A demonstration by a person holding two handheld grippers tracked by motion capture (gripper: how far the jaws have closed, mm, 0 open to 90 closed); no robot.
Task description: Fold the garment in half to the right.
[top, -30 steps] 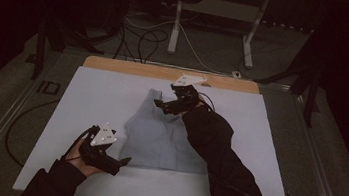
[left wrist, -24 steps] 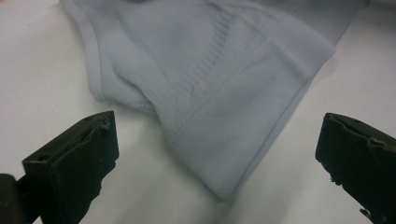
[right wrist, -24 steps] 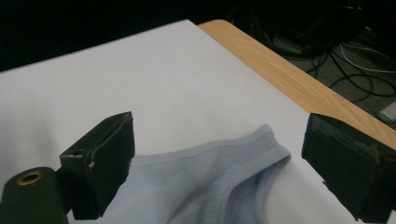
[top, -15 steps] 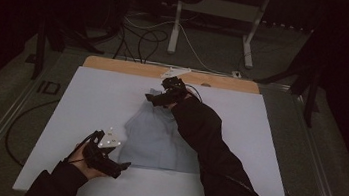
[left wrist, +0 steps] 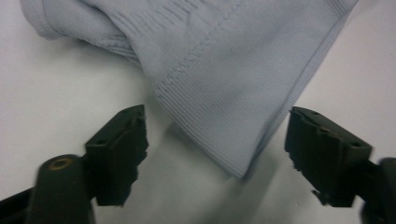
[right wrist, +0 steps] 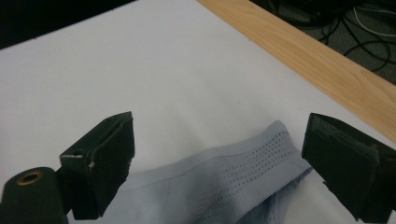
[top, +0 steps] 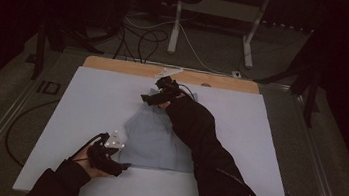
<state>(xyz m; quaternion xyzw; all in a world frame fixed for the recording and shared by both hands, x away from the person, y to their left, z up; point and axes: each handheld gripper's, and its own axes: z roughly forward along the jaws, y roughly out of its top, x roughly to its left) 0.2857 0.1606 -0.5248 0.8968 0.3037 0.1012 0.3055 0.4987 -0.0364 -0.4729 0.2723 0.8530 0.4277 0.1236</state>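
Garment (top: 157, 136), a pale blue ribbed knit, lay flat mid-table on the white board (top: 86, 102); it looked light, soft and floppy, best pinched at corners or hems. Nearest, the left gripper (top: 121, 165) had its jaws just closing around the near hem corner (left wrist: 240, 170), pads not yet touching. Farther off, the right gripper (top: 148, 100) stood wide over the perforated band (right wrist: 261, 163) at the far end, gripping nothing.

A pale grey-blue knitted garment (top: 157, 136) lies flat on the white table top (top: 86, 102), near its middle. It widens toward the near edge and narrows to a bunched far end. Its fabric is finely ribbed, with a stitched seam and a band of small perforations. One near corner (left wrist: 243, 168) lies flat; the far end (right wrist: 275, 140) looks folded over, though the dim light makes that uncertain.
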